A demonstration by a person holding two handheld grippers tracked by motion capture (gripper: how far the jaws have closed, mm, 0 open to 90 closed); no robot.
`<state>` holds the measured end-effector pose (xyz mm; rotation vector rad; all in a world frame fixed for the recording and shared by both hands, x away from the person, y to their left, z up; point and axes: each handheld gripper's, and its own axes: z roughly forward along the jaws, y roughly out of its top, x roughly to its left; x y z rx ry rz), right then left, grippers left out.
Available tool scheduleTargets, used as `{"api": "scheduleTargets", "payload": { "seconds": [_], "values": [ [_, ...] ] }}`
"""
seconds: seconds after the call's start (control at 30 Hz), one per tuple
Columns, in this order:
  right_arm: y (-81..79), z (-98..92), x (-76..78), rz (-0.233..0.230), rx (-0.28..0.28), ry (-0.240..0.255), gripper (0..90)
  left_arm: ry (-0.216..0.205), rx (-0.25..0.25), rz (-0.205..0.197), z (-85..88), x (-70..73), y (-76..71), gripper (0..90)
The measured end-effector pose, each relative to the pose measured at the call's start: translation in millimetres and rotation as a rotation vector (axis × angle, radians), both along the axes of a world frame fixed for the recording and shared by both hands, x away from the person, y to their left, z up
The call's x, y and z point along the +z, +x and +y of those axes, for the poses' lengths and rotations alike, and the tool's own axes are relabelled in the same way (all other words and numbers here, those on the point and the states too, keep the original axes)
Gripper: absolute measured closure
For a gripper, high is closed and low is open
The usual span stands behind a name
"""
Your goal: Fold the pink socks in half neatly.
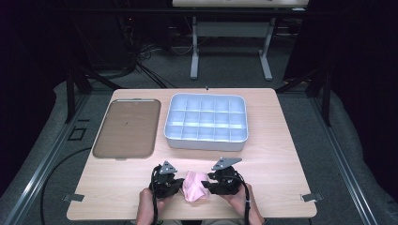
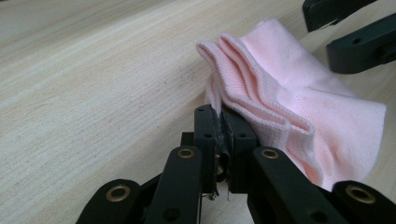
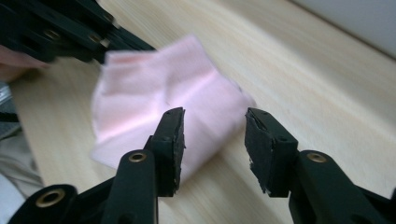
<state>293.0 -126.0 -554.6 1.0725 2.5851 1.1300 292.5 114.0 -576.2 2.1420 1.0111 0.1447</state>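
Observation:
A folded pink sock (image 1: 195, 186) lies on the wooden table near its front edge, between my two grippers. In the left gripper view the left gripper (image 2: 219, 122) is shut, with the ribbed cuff edge of the pink sock (image 2: 289, 100) pinched between its jaws. The left gripper (image 1: 179, 185) touches the sock's left side in the high view. My right gripper (image 3: 213, 127) stands open, and the pink sock (image 3: 154, 98) lies just beyond and partly between its jaws, slightly blurred. From above, the right gripper (image 1: 205, 184) sits at the sock's right edge. A hand holds each gripper.
A white box (image 1: 206, 123) divided into several compartments stands mid-table behind the grippers. A flat brown tray (image 1: 126, 127) lies to its left. Bare wood (image 1: 277, 178) stretches to the right. Beyond the table are a dark floor with cables and another table's legs.

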Motion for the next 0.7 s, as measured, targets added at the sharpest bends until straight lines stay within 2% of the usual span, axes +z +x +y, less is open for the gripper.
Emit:
{"api": "scheduleTargets", "payload": {
  "seconds": [0.07, 0.1, 0.13, 0.23, 0.33, 0.47, 0.5, 0.6, 0.63, 0.67, 0.7],
  "values": [
    [0.5, -0.1, -3.4, 0.013, -0.012, -0.018, 55.8, -0.001, 0.001, 0.001, 0.0, -0.1, -0.1, 85.8],
    [0.7, 2.2, -9.9, 0.025, -0.018, -0.050, 54.7, 0.004, 0.002, -0.003, -0.2, 0.1, -0.2, 85.7],
    [0.5, 4.0, -12.5, 0.032, -0.016, -0.058, 53.8, 0.004, -0.001, -0.002, -0.1, 0.2, -0.1, 85.6],
    [0.4, 7.9, -16.2, 0.024, -0.017, -0.076, 51.7, 0.007, -0.005, -0.003, 2.3, 1.7, 1.1, 81.3],
    [0.3, 8.7, -15.9, 0.020, -0.022, -0.075, 51.1, -0.015, 0.007, -0.007, 7.8, 6.4, 1.4, 77.0],
    [0.5, 9.4, -15.8, 0.019, -0.020, -0.082, 49.9, -0.058, 0.028, -0.069, 20.7, 30.5, -2.9, 75.6],
    [0.5, 9.4, -15.7, 0.018, -0.022, -0.083, 49.8, -0.058, 0.028, -0.069, 20.7, 30.5, -2.9, 75.5],
    [0.8, 9.5, -15.5, 0.020, -0.021, -0.085, 49.5, -0.069, -0.004, -0.093, 15.6, 39.4, -6.9, 75.6],
    [0.8, 9.5, -15.2, 0.023, -0.021, -0.086, 49.4, -0.063, -0.045, -0.097, 7.1, 41.6, -9.5, 75.6],
    [0.8, 9.5, -15.2, 0.023, -0.021, -0.086, 49.4, -0.063, -0.045, -0.097, 7.1, 41.6, -9.5, 75.7],
    [0.7, 9.7, -15.2, 0.022, -0.025, -0.087, 49.2, -0.046, -0.077, -0.099, -0.4, 41.4, -11.2, 75.7]
  ]
}}
